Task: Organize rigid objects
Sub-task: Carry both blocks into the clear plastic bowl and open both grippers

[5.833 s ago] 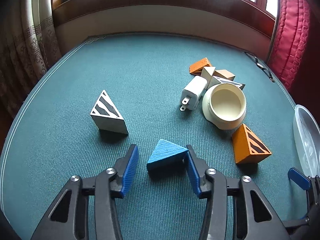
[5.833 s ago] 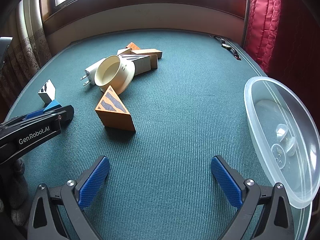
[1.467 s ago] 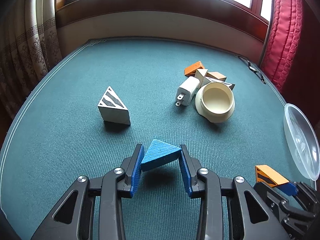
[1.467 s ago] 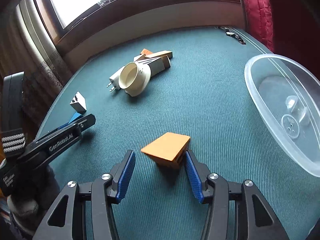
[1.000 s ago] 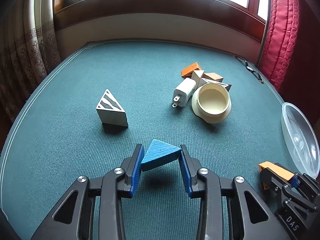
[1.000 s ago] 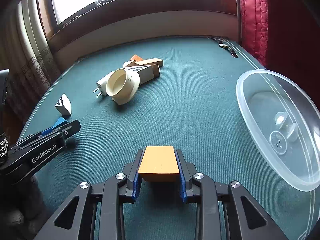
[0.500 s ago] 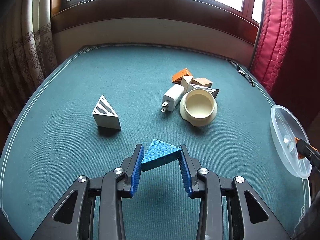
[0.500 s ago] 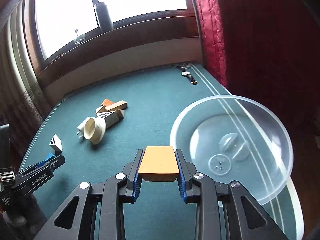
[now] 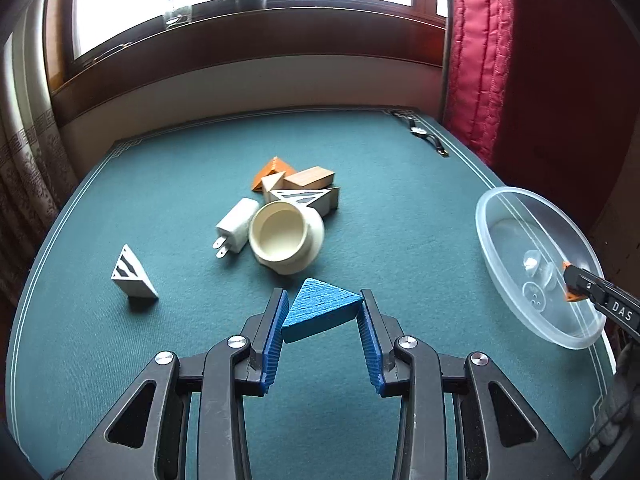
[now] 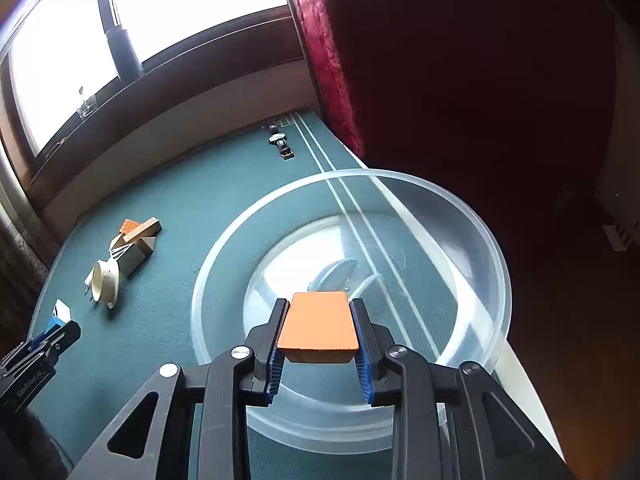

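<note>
My left gripper (image 9: 322, 312) is shut on a blue wedge block (image 9: 320, 309) and holds it above the green table. My right gripper (image 10: 318, 330) is shut on an orange wedge block (image 10: 318, 327) and holds it over the clear plastic bowl (image 10: 492, 248). In the left wrist view the bowl (image 9: 504, 204) stands at the table's right edge, with the right gripper (image 9: 572, 286) over it. A white striped wedge (image 9: 130, 278) stands alone at the left.
Mid-table lies a cluster: a cream cup on its side (image 9: 286, 238), a white charger plug (image 9: 236, 226), an orange wedge (image 9: 272, 170) and wooden blocks (image 9: 314, 178). A wristwatch (image 9: 426, 138) lies at the far right edge. A red curtain (image 9: 476, 60) hangs right.
Both grippers have risen with their blocks. My right gripper has carried the orange wedge further over the bowl. The left gripper has lifted and tilted, still holding the blue wedge.
</note>
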The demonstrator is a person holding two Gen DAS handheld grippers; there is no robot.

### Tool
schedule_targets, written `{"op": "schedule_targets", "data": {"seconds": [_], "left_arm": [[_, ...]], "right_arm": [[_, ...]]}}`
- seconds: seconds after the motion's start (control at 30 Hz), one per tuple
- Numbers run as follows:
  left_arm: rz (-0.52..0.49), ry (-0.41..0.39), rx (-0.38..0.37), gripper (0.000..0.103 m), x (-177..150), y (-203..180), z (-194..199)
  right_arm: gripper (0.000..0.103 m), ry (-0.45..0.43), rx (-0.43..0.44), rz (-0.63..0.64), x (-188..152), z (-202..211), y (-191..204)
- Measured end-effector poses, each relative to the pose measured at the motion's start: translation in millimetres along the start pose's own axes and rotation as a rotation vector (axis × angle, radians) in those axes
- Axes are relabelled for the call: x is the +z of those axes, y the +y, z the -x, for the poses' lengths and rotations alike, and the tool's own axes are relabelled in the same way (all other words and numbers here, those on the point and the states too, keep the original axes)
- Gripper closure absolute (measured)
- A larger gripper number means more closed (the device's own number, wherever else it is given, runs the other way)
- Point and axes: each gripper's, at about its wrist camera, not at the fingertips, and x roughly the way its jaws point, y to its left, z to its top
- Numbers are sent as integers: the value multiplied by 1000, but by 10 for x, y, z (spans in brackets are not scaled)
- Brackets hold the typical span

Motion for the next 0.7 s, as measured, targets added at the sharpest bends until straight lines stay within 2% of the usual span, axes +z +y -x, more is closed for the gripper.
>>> {"op": "schedule_targets", "data": {"seconds": [0.37, 0.7], "left_arm": [[-133, -21, -92, 67, 262, -797, -77], [-231, -34, -152, 67, 380, -1369, -185]], "right_arm": [[65, -23, -24, -63, 81, 36, -275], [64, -90, -106, -84, 186, 223, -426]]}}
